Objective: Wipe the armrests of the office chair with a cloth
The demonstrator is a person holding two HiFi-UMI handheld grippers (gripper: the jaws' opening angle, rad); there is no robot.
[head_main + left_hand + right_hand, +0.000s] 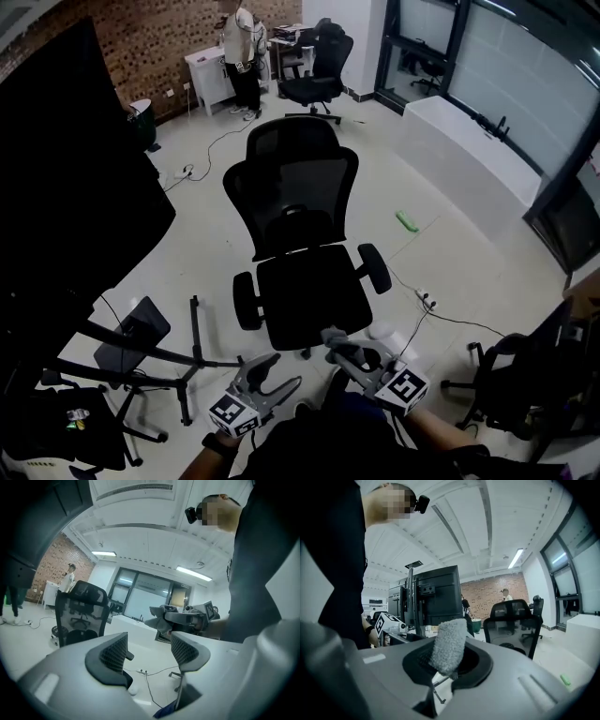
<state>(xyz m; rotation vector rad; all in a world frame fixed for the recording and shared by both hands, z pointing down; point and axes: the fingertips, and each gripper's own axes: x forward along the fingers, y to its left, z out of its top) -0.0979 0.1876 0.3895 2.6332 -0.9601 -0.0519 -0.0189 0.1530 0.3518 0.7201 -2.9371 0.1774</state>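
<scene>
The black office chair (298, 251) stands in mid-floor, facing me, with its left armrest (247, 300) and right armrest (375, 268) bare. My right gripper (341, 351) hovers just in front of the seat, shut on a grey cloth (333, 337). In the right gripper view the cloth (449, 645) sticks up from the closed jaws, and the chair (513, 623) is off to the right. My left gripper (278, 372) is low by my body, open and empty. Its own view shows open jaws, the chair (79, 615) and the cloth (160, 619).
A large black screen (66, 187) on a stand with spread legs (155, 354) fills the left. A power strip with cables (424, 300) and a green item (406, 221) lie on the floor. A second chair (319, 70) and a person (244, 47) are at the back; another chair (506, 384) is on my right.
</scene>
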